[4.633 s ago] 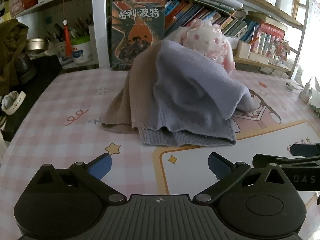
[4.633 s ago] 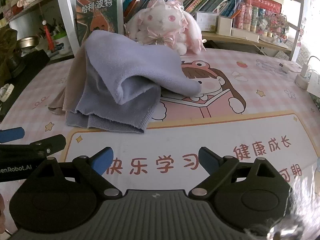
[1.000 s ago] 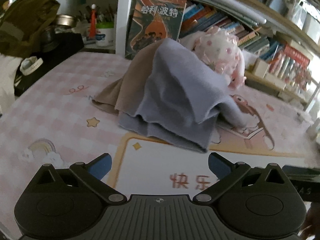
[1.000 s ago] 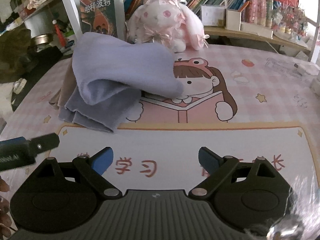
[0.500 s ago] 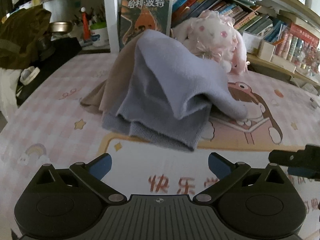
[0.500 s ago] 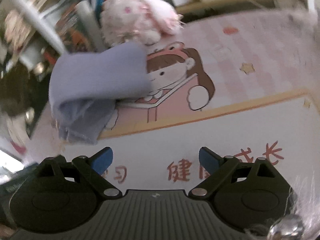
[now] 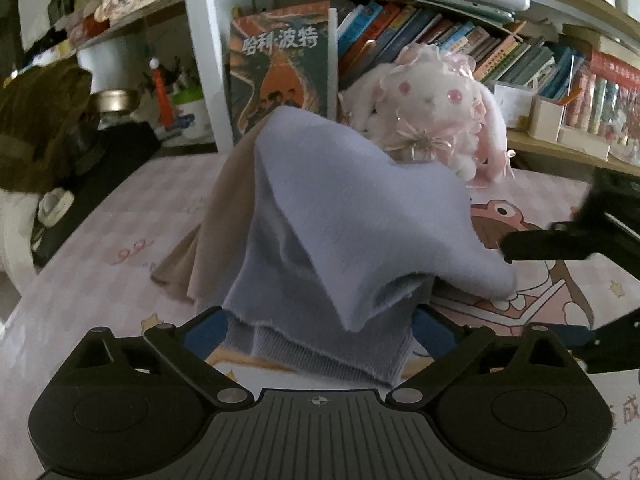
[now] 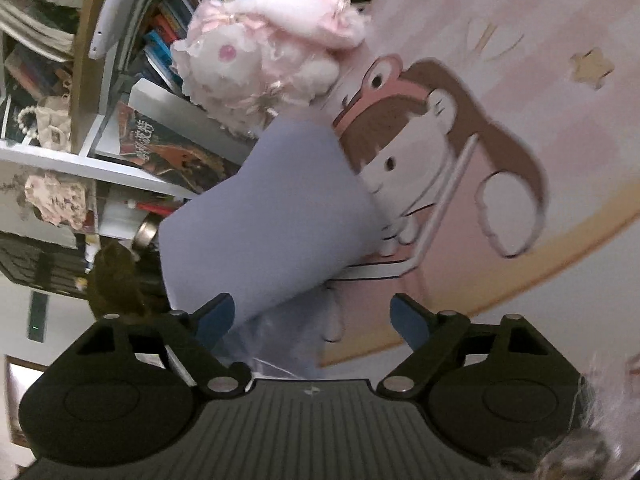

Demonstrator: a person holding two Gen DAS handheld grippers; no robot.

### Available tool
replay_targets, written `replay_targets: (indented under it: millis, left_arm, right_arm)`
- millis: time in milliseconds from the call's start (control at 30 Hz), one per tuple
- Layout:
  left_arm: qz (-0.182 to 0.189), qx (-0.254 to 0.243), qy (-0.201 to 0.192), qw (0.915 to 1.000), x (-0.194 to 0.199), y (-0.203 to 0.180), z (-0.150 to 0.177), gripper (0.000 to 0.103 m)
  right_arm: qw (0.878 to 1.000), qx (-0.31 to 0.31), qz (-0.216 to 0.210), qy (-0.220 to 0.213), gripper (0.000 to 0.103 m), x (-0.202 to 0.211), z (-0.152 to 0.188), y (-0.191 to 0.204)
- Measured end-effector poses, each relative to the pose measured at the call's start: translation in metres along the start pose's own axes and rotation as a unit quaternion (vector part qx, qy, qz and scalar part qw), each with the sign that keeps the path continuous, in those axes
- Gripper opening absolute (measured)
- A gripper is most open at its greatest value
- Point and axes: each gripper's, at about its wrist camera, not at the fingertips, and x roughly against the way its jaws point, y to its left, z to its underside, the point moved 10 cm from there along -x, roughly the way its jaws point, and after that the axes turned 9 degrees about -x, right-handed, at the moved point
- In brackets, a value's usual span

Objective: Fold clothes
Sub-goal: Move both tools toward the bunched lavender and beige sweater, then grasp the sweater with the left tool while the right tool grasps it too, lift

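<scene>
A lavender knit garment [image 7: 340,220] lies heaped over a beige one [image 7: 224,216] on the pink desk mat [image 7: 120,236]. My left gripper [image 7: 320,330] is open, its blue fingertips [image 7: 208,330] on either side of the lavender ribbed hem. My right gripper [image 7: 532,294] comes in from the right, rolled onto its side, at the garment's pointed right end. In the right wrist view the lavender cloth [image 8: 272,216] reaches in between the right gripper's [image 8: 312,320] fingers. Its jaws are closing, and the pads are not pressing the cloth from both sides.
A pink and white plush rabbit [image 7: 436,120] sits right behind the pile. Behind it stand a large book [image 7: 280,68] and shelves of books [image 7: 460,52]. A dark olive bag [image 7: 36,128] and a black surface lie at the far left. The cartoon girl print [image 8: 440,152] covers the mat's right.
Both grippers moved up to the pile. The lavender hem now lies between the left fingers. The right gripper rolled sideways, and cloth now sits between its fingers.
</scene>
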Motion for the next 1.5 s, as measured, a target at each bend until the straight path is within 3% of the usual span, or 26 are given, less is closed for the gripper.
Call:
replay_targets:
  millis: [100, 200, 233, 267, 367, 533, 600, 667, 767, 867, 967, 1067, 1133, 1233, 1300, 1333, 1367, 1400, 1433, 1500]
  left_arm:
    - [-0.026, -0.018, 0.002, 0.9995, -0.015, 0.001, -0.005, 0.082]
    - [-0.038, -0.014, 0.012, 0.9991, -0.027, 0.007, -0.009, 0.041]
    - [-0.03, -0.013, 0.011, 0.9994, -0.028, 0.007, -0.01, 0.015]
    - [-0.026, -0.014, 0.006, 0.9995, -0.025, 0.007, -0.011, 0.012]
    - [-0.023, -0.049, -0.041, 0.9977, 0.004, 0.003, -0.018, 0.009]
    - [-0.016, -0.078, -0.078, 0.9938, 0.045, -0.001, -0.024, 0.008]
    - [-0.018, -0.087, -0.089, 0.992, 0.057, -0.001, -0.027, 0.008]
    - [-0.028, -0.1, -0.092, 0.9903, 0.065, 0.001, -0.028, 0.008]
    - [-0.037, -0.136, -0.089, 0.9859, 0.069, 0.001, -0.024, 0.009]
    - [-0.003, -0.159, -0.114, 0.9807, 0.089, -0.016, -0.03, 0.009]
    - [0.077, -0.153, -0.183, 0.9681, 0.134, -0.04, -0.055, 0.008]
    - [0.179, -0.098, -0.257, 0.9444, 0.187, -0.045, -0.088, 0.008]
    - [0.246, -0.058, -0.31, 0.9164, 0.228, -0.039, -0.113, 0.008]
    - [0.331, -0.018, -0.373, 0.8666, 0.282, -0.025, -0.137, 0.008]
    - [0.368, 0.005, -0.389, 0.8445, 0.299, -0.015, -0.141, 0.008]
    - [0.385, 0.017, -0.395, 0.8338, 0.305, -0.008, -0.141, 0.008]
    - [0.397, 0.028, -0.396, 0.8275, 0.307, -0.002, -0.14, 0.008]
    - [0.403, 0.038, -0.388, 0.8278, 0.3, 0.004, -0.137, 0.008]
    - [0.402, 0.044, -0.377, 0.8331, 0.291, 0.009, -0.132, 0.008]
    - [0.383, 0.046, -0.333, 0.8604, 0.257, 0.014, -0.115, 0.008]
  right_arm:
    - [1.0, -0.018, -0.004, 0.015, 0.074, -0.014, 0.0, 0.003]
    - [0.999, -0.036, -0.007, 0.026, 0.069, -0.025, 0.004, 0.002]
    - [0.999, -0.044, -0.012, 0.029, 0.068, -0.027, 0.005, 0.002]
    - [0.998, -0.053, -0.016, 0.032, 0.068, -0.029, 0.007, 0.002]
    - [0.995, -0.088, -0.036, 0.032, 0.064, -0.037, 0.009, 0.003]
    - [0.984, -0.158, -0.071, 0.031, 0.061, -0.05, 0.005, 0.002]
    - [0.979, -0.186, -0.076, 0.034, 0.05, -0.053, 0.007, -0.003]
    - [0.975, -0.203, -0.085, 0.033, 0.02, -0.052, 0.007, -0.006]
    - [0.975, -0.193, -0.111, 0.018, 0.013, -0.037, 0.003, 0.002]
    - [0.98, -0.121, -0.154, -0.021, 0.011, 0.009, -0.014, 0.04]
    - [0.976, -0.024, -0.205, -0.068, 0.011, 0.069, -0.032, 0.093]
    - [0.954, 0.077, -0.268, -0.113, 0.011, 0.138, -0.038, 0.159]
    - [0.928, 0.142, -0.32, -0.128, 0.011, 0.189, -0.031, 0.214]
    - [0.875, 0.261, -0.383, -0.14, 0.011, 0.252, -0.002, 0.291]
    - [0.842, 0.331, -0.408, -0.125, 0.011, 0.278, 0.024, 0.336]
    - [0.833, 0.35, -0.413, -0.113, 0.011, 0.281, 0.034, 0.35]
    - [0.826, 0.366, -0.416, -0.101, 0.011, 0.281, 0.044, 0.362]
    - [0.823, 0.377, -0.416, -0.089, 0.011, 0.278, 0.052, 0.371]
    - [0.829, 0.379, -0.404, -0.077, 0.011, 0.264, 0.055, 0.374]
    - [0.857, 0.364, -0.36, -0.052, 0.011, 0.218, 0.051, 0.365]
